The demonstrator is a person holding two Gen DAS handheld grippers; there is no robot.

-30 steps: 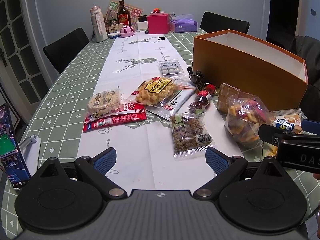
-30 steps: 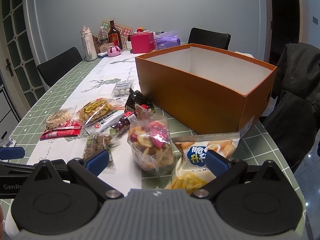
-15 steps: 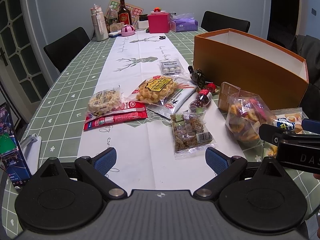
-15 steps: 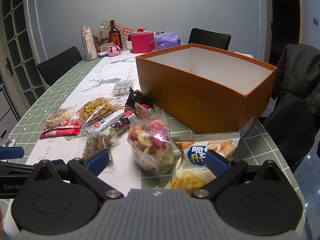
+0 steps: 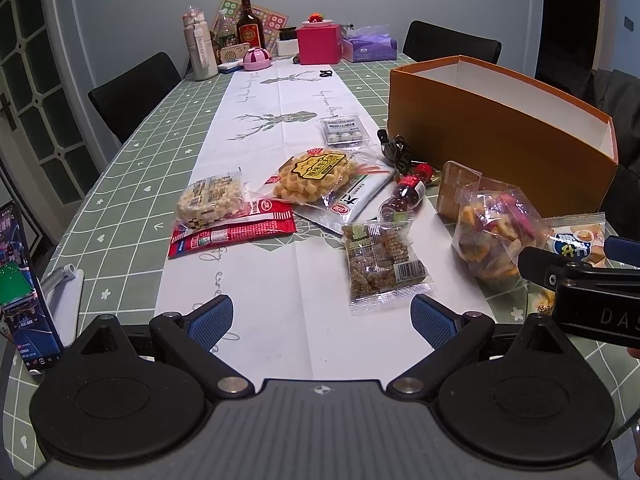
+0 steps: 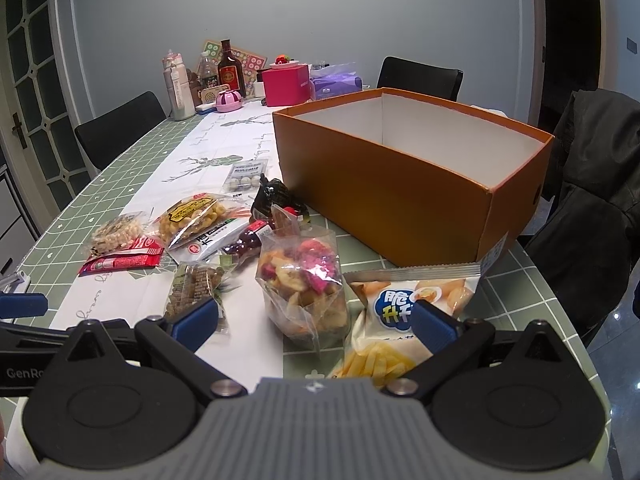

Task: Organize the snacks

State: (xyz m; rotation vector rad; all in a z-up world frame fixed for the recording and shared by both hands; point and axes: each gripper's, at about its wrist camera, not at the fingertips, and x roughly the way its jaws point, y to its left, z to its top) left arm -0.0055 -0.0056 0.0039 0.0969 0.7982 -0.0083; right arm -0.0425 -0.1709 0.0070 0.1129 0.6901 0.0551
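Several snack packs lie on the table beside an empty orange box [image 6: 400, 196], also in the left wrist view [image 5: 500, 136]. My right gripper [image 6: 316, 320] is open, just before a clear bag of mixed fruit chips [image 6: 304, 284] and a white crisps bag [image 6: 404, 320]. My left gripper [image 5: 322, 318] is open and empty above the white runner, near a brown cereal-bar pack [image 5: 382, 262]. A yellow waffle snack bag [image 5: 316, 176], a red packet [image 5: 236, 232] and a puffed-rice pack [image 5: 212, 200] lie further left.
Bottles [image 5: 200, 48], a pink box [image 5: 318, 44] and tissues [image 5: 370, 46] stand at the table's far end. Black chairs [image 5: 132, 92] stand around the table. A phone [image 5: 20, 284] stands at the near left edge. A dark jacket [image 6: 592, 208] hangs right of the box.
Both grippers have stayed open. The views have shifted only slightly; the right gripper has edged a little towards the fruit-chip bag.
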